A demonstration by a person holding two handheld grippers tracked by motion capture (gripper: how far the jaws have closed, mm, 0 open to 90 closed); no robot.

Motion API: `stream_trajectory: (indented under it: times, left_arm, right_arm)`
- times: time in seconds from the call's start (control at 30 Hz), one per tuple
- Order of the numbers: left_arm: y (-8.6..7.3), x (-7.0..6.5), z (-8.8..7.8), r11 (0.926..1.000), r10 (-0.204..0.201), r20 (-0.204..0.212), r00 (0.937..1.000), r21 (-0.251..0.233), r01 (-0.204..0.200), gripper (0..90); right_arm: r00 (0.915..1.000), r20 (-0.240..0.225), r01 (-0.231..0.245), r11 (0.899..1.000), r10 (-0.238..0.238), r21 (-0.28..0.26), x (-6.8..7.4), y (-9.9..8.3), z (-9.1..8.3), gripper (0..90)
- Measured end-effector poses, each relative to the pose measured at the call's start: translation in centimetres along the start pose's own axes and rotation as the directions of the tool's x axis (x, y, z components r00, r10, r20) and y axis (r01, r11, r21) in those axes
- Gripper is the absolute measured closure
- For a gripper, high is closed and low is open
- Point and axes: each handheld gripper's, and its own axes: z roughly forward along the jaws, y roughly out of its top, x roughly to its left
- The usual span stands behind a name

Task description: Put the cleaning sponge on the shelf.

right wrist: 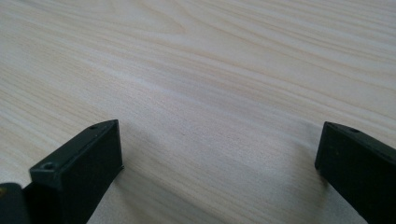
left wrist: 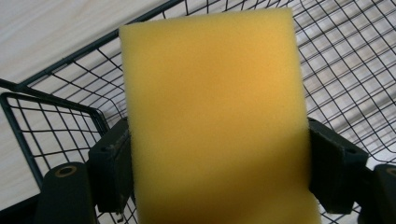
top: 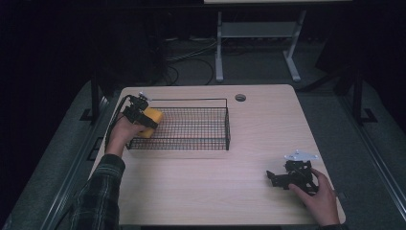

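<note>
Left tongs point(left wrist: 219, 154) are clamped on a yellow sponge point(left wrist: 215, 116), holding it over the left end of the wire basket point(top: 191, 125). It's a plain smooth block, upright between the jaws. Right tongs point(right wrist: 219, 158) sit wide open and hold nothing, low over the bare table point(top: 215, 182).

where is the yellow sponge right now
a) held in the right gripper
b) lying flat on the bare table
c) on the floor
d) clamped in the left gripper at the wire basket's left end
d, the left gripper has both jaws pressed on the yellow sponge, with the wire basket mesh just beyond it.
</note>
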Motion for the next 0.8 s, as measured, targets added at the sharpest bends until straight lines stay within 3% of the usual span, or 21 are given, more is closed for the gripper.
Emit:
stream_trajectory:
  times: [0.37, 0.8]
  left_arm:
    - [-0.4, 0.1, 1.3, 0.9995, -0.008, 0.014, 0.9999, 0.032, 0.007, 20.9]
    - [-0.6, 0.3, 1.6, 0.9987, -0.014, 0.014, 0.9998, 0.048, 0.013, 17.3]
  right_arm:
    - [1.0000, 0.000, 0.001, 1.000, -0.001, 0.000, 0.0, 0.0, 0.0, 0.0]
    - [1.0000, 0.000, 0.000, 1.000, 0.000, 0.000, 0.0, 0.0, 0.0, 0.0]
